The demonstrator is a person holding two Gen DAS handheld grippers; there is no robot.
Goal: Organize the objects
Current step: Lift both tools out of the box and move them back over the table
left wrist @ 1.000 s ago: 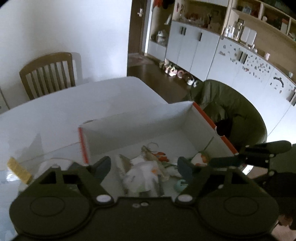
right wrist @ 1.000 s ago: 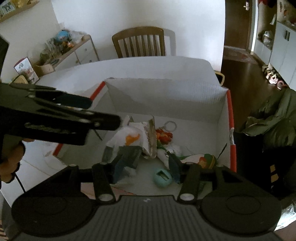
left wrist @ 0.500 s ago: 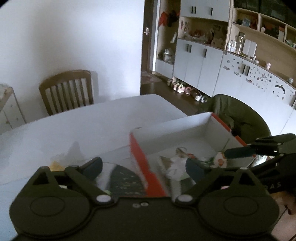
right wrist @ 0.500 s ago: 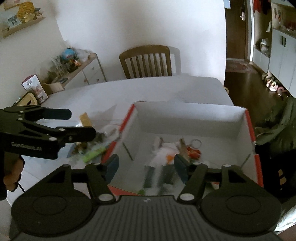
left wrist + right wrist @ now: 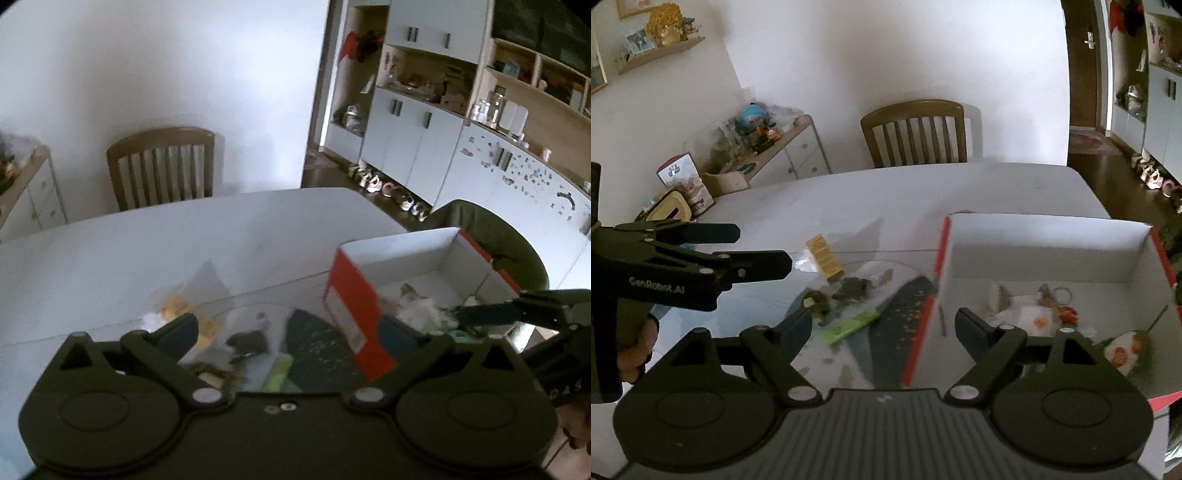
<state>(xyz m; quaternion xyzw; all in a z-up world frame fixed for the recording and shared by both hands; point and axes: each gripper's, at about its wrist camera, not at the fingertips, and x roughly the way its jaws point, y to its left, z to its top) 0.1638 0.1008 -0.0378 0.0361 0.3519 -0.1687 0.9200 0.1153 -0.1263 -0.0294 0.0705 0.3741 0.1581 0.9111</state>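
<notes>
the left gripper (image 5: 291, 332) is seen with its jaws spread wide, having just been opening, and nothing is held between them. the right gripper (image 5: 882, 325) is likewise parted, its jaws also just opened further, with nothing clamped. both are hung above the pile of loose items beside the box, not over the box itself.

below them, on the white table (image 5: 886, 199), several things are left unsorted: a green packet (image 5: 849, 326), a dark patterned pouch (image 5: 897, 325) lying against the box wall, a yellow wooden block (image 5: 824, 256), and a few small dark objects (image 5: 849, 290) too blurred to be named.

just to the right, the red-and-white cardboard box (image 5: 1045, 236) is found open, and some items are already laid inside: a white bag with an orange mark (image 5: 1032, 317), a key ring with red pieces (image 5: 1062, 301) and a round red-spotted toy (image 5: 1126, 349).

the task is judged to be partly done; the items outside the box are yet to be gathered, and no grasp has been made.
</notes>
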